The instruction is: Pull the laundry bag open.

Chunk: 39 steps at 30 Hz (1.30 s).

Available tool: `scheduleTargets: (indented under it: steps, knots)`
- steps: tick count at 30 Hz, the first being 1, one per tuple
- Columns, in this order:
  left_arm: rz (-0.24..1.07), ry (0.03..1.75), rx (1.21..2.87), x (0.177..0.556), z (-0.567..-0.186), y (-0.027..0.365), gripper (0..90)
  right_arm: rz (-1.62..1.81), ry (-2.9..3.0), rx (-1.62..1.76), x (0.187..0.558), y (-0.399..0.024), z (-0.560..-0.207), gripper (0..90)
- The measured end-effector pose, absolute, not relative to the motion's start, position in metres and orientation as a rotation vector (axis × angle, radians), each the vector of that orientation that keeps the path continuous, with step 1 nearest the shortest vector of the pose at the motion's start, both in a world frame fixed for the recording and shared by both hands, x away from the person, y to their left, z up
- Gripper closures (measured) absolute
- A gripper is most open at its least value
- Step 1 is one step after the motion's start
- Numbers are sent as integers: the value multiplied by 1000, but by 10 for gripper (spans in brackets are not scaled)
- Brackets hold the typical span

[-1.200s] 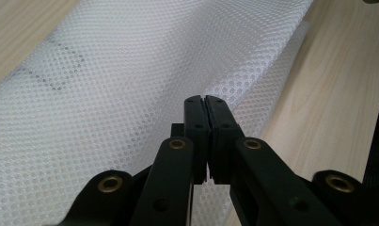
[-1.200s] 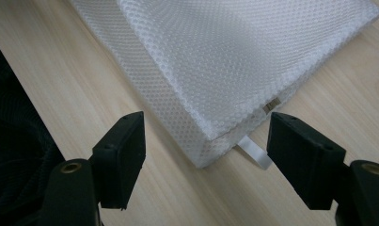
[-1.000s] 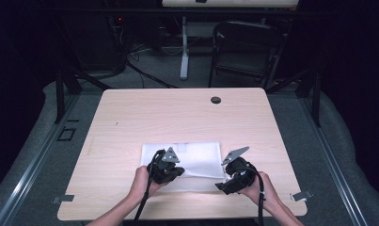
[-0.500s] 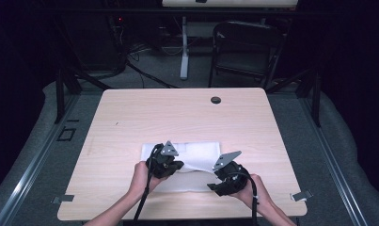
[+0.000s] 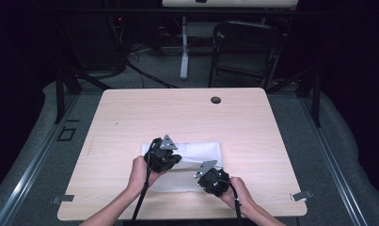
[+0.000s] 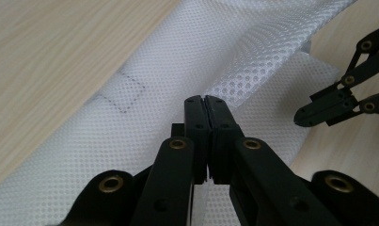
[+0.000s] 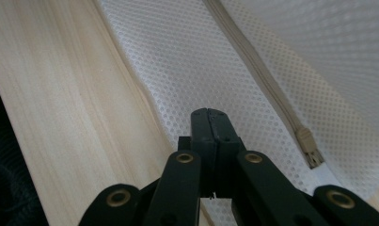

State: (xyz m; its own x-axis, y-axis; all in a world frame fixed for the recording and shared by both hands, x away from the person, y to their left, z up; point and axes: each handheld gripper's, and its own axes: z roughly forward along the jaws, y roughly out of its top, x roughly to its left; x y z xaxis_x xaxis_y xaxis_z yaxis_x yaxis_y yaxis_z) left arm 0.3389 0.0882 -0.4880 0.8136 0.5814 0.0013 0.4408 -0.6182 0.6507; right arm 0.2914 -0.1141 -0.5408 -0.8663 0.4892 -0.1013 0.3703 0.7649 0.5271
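Note:
A white mesh bag [image 5: 201, 153] lies flat on the wooden table [image 5: 130, 117] near its front edge. My left gripper [image 5: 177, 161] rests on the bag's left part. In the left gripper view its jaws [image 6: 207, 101] are shut, and a fold of mesh [image 6: 262, 56] rises from their tips, so they seem to pinch the fabric. My right gripper [image 5: 200, 176] sits at the bag's front right. Its jaws [image 7: 209, 114] are shut over the mesh [image 7: 187, 70], close to the bag's edge, with nothing seen between them. A beige zipper pull [image 7: 309, 147] lies just right of them. The right gripper [image 6: 302, 115] also appears in the left gripper view.
A dark round grommet [image 5: 216, 100] sits at the table's far edge. Metal clips [image 5: 302, 195] stick out at the front corners. A black chair [image 5: 246, 47] and cables stand on the floor beyond the table.
My right gripper has moved left and slightly forward along the bag's front edge, closer to the left gripper. The left gripper has barely shifted.

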Motion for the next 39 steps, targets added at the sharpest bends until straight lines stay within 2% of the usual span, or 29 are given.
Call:
scheduleTargets:
  steps: [11,39]
  knots:
    - [361,767,2345,350,-477,81,888,684,2753,715,299,-118,-560,900]
    - [442,764,2353,368,-444,84,890,633,2838,709,295,-118,-556,900]
